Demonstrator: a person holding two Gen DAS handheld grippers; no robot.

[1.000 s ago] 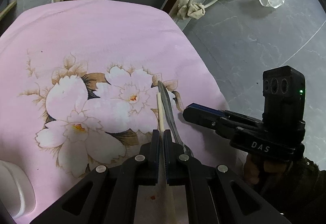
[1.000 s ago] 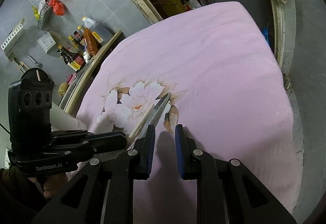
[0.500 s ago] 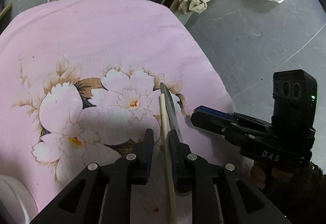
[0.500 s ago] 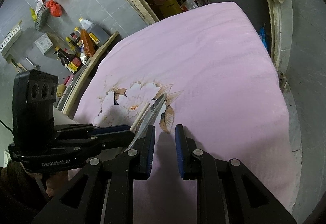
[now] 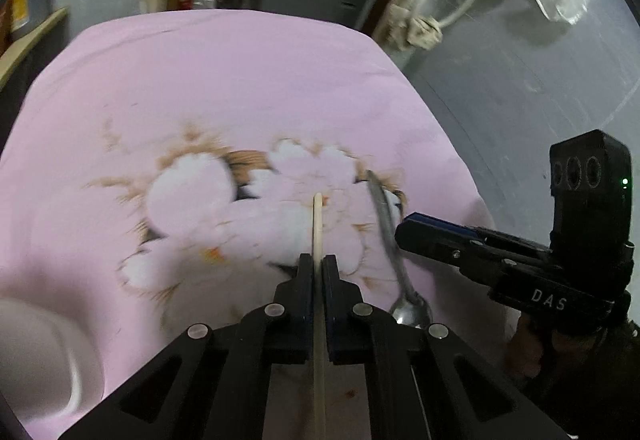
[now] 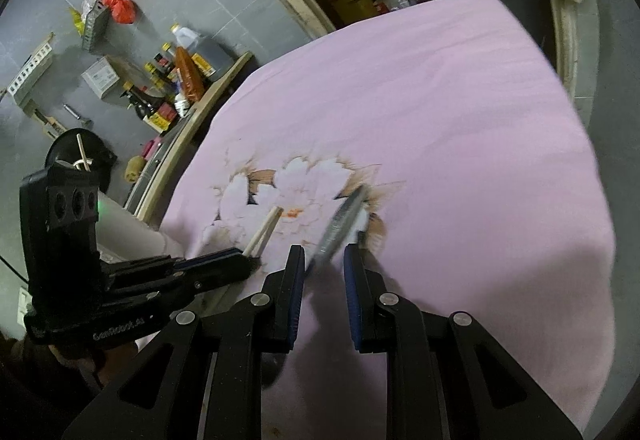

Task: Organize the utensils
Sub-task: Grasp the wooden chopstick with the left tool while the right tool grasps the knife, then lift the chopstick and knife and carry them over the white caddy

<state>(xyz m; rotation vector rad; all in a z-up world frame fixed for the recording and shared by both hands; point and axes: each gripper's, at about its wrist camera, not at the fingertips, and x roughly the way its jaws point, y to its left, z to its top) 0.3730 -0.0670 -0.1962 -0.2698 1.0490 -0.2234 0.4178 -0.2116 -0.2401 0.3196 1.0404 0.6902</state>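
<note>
Shelf bottles only right-wrist.

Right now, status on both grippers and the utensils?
Left gripper jaws just closed, shut on chopstick. Right gripper astride spoon; contact with its jaws unclear. Both over pink cloth; nothing in the way.

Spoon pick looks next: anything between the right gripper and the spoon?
Nothing visible. The spoon lies on the pink floral cloth with its handle already running between the open jaws of the right gripper. The left gripper, jaws just closed on a chopstick, sits off to the side, clear of it.
</note>
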